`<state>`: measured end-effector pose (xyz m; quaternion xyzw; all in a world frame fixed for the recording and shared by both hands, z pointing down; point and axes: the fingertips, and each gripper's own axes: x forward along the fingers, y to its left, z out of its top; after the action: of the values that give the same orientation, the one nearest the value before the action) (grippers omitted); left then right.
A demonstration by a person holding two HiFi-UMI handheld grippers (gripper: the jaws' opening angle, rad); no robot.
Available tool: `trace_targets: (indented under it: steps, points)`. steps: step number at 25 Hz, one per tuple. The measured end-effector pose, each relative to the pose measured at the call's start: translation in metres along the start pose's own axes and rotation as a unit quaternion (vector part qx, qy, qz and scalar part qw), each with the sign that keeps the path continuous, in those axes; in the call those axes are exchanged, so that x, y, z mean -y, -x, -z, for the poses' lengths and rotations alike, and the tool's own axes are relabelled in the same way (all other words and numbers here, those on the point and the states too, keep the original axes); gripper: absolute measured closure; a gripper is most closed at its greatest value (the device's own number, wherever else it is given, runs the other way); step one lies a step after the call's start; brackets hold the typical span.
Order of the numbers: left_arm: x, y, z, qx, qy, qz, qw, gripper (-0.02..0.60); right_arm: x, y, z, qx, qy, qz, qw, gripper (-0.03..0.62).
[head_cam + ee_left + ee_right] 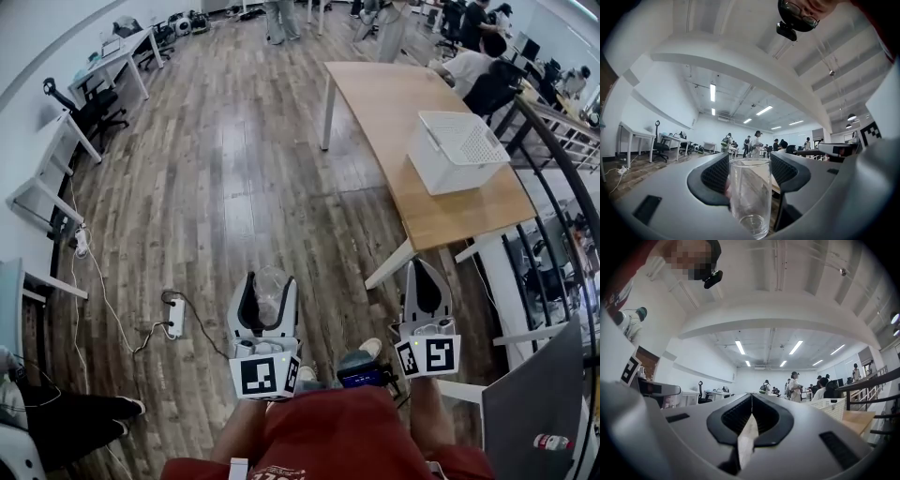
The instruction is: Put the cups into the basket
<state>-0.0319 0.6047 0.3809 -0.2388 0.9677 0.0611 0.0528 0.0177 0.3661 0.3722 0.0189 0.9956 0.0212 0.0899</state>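
Observation:
A clear glass cup (270,287) stands upright between the jaws of my left gripper (265,279), which is shut on it above the wooden floor. In the left gripper view the cup (749,194) fills the gap between the two black pads (715,176). My right gripper (424,266) hangs beside it, by the near corner of the table, shut and holding nothing; its tips meet in the right gripper view (751,397). The white perforated basket (457,150) sits near the front end of the wooden table (384,94), ahead and to the right. The basket's rim (829,405) shows at the right.
A power strip (175,319) with cables lies on the floor at the left. White desks and an office chair (89,108) line the left wall. A dark railing (562,131) runs along the right, beyond the table. People sit and stand at the far end.

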Motion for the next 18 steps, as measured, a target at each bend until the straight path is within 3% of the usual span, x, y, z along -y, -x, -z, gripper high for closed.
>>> trace_targets:
  steps: [11,18]
  points:
    - [0.097,-0.082,0.026,-0.012,0.009,0.085,0.9963,0.301,0.116,0.021,0.021,-0.011,-0.041,0.085,0.996,0.583]
    - [0.192,-0.136,0.042,-0.025,0.014,0.166,0.9858,0.301,0.210,0.051,0.027,-0.015,-0.031,0.170,0.985,0.583]
